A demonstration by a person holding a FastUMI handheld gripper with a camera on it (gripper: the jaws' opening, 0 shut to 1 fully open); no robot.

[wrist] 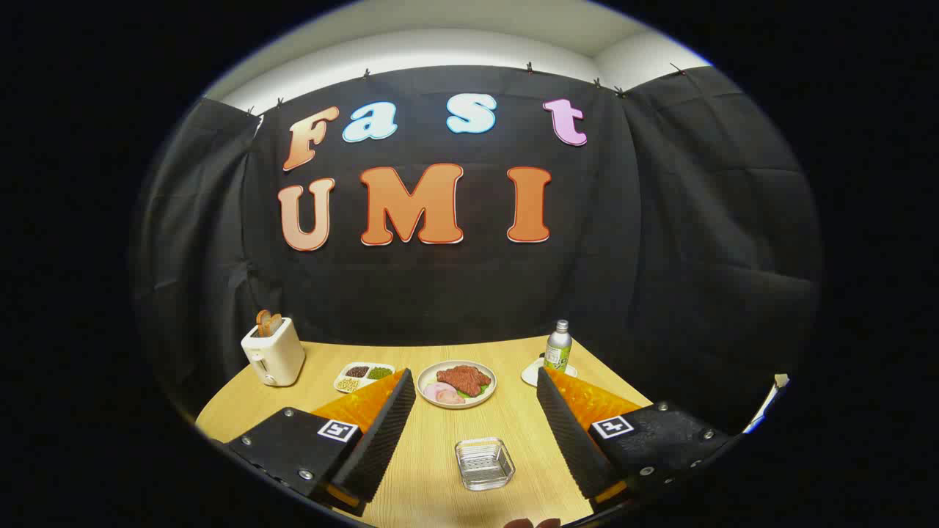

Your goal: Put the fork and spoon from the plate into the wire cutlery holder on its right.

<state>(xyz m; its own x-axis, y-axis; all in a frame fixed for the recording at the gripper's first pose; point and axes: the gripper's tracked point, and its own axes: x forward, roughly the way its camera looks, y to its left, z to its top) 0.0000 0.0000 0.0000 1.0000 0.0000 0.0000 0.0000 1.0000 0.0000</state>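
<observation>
Gripper fingers stand wide apart, empty; plate lies straight ahead beyond them, toward the table far edge; cutlery indiscernible.

The gripper hangs with fingers spread wide over bare table. Between them sits a clear square dish; beyond lies a plate of food, flanked by a toaster, a sectioned tray and a bottle.

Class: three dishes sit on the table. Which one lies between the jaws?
The clear square glass dish lies between the open jaws. The round plate of meat and the divided bean tray sit beyond them.
</observation>
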